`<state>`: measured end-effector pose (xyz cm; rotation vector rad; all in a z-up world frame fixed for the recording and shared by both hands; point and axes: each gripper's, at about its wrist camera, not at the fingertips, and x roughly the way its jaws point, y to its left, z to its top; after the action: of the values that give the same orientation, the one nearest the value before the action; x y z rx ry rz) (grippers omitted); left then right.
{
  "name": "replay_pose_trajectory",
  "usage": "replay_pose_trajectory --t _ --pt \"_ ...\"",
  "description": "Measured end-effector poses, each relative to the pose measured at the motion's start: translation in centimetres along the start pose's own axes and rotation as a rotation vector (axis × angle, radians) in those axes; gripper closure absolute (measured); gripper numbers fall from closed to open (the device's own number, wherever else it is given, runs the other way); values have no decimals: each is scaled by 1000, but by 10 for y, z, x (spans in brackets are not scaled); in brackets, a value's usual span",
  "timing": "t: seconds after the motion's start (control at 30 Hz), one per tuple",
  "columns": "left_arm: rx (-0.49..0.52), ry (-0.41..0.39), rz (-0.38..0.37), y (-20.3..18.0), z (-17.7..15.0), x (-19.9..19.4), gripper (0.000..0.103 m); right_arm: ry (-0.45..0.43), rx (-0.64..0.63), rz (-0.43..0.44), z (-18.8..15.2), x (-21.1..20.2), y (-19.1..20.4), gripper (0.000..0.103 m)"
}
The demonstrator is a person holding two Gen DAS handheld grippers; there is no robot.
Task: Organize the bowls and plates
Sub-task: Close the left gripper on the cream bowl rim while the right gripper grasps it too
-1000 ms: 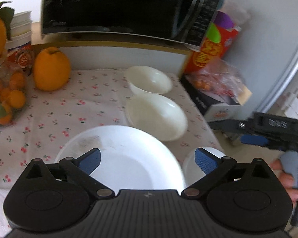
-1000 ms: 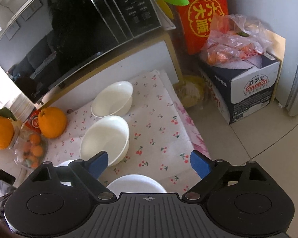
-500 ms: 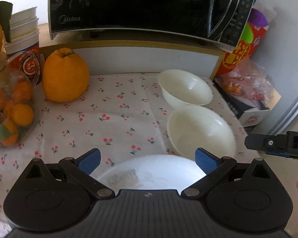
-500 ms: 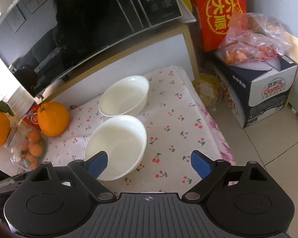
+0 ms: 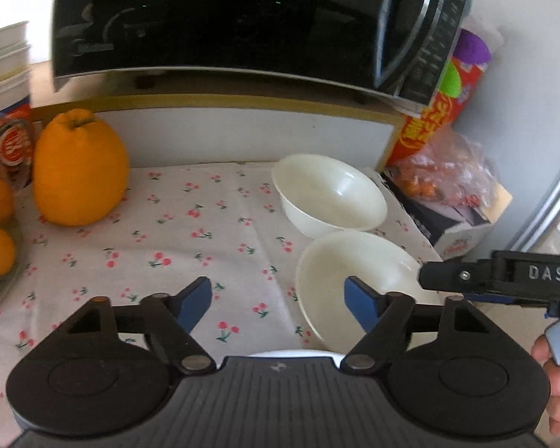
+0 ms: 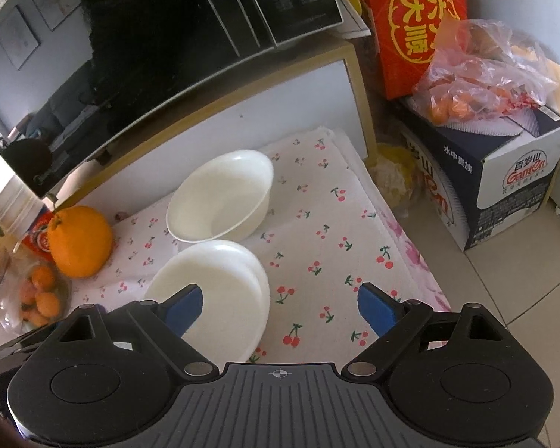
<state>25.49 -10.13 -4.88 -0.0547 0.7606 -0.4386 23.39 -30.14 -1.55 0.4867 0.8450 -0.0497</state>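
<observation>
Two white bowls stand on the cherry-print cloth (image 5: 190, 246): a far bowl (image 5: 328, 194) (image 6: 220, 198) and a near bowl (image 5: 354, 272) (image 6: 212, 283). My left gripper (image 5: 276, 304) hovers at the near bowl's left rim. Its jaws are closing with that rim between them, and the pads are not touching it. A sliver of a white plate (image 5: 291, 352) shows under this gripper. My right gripper (image 6: 280, 308) stands wide open over the near bowl's right rim, its left pad above the bowl's inside. One of its black fingers (image 5: 451, 274) shows in the left wrist view.
A black microwave (image 5: 224, 18) overhangs the back on a white shelf. A big orange citrus (image 5: 78, 171) and a bag of small oranges (image 6: 41, 295) sit at the left. Right of the cloth are a red box (image 6: 414, 26), a carton (image 6: 504, 186) and tiled floor.
Both grippers moved forward and down toward the near bowl. The white plate slid almost out of the left wrist view under the gripper. The left jaws narrowed.
</observation>
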Motion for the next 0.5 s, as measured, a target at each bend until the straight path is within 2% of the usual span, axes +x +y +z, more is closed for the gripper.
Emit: replay_pose_trajectory --t 0.07,0.13,0.17,0.23,0.3,0.4,0.5 --pt "14 21 -4 -3 -1 4 42 9 -3 5 0 3 1 18" --pt "14 39 -14 -4 -3 8 52 21 -8 11 -1 6 3 33" --pt "12 48 -18 -4 -4 9 54 28 -9 14 -2 7 4 37" --pt "12 61 -21 -4 -5 12 61 42 -4 23 -3 9 4 53" --pt "9 64 -23 -3 -6 12 66 56 4 37 -4 11 4 64" --pt "-5 57 -32 -2 -6 10 74 65 6 50 -6 12 5 76" --pt "-5 51 -52 -3 -6 9 88 66 -6 65 -7 10 8 85"
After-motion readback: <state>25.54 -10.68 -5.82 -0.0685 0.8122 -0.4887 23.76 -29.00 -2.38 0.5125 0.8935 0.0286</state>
